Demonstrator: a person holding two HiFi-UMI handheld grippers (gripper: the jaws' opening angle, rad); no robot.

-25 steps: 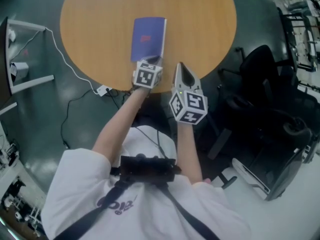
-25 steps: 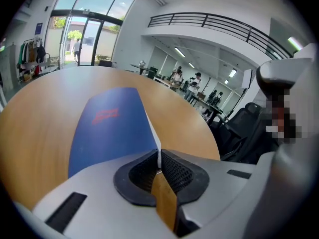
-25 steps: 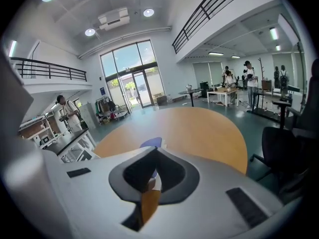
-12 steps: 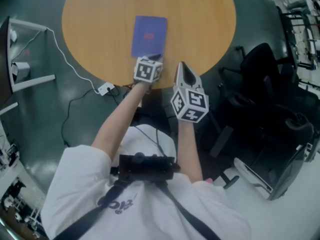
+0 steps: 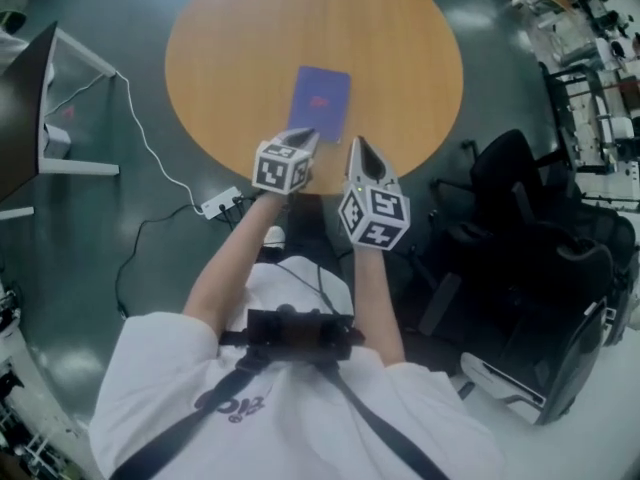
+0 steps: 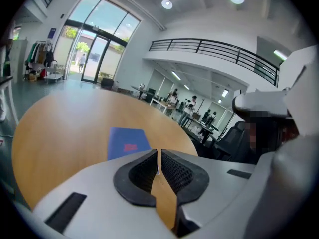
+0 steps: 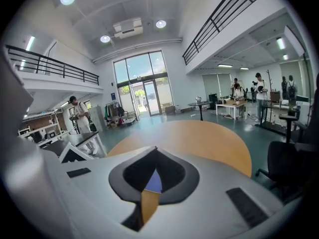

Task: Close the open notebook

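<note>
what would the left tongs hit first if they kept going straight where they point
Most likely the near end of the blue notebook, or the wooden table just before it; depth is hard to judge.

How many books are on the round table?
1. A blue notebook lies closed on the round table, toward the edge nearest the person, just ahead of the left gripper. No other is visible.

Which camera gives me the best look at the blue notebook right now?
Head view: the whole notebook lies closed on the table. Left gripper view shows it foreshortened, near edge cut off; right gripper view, only a blue sliver.
</note>
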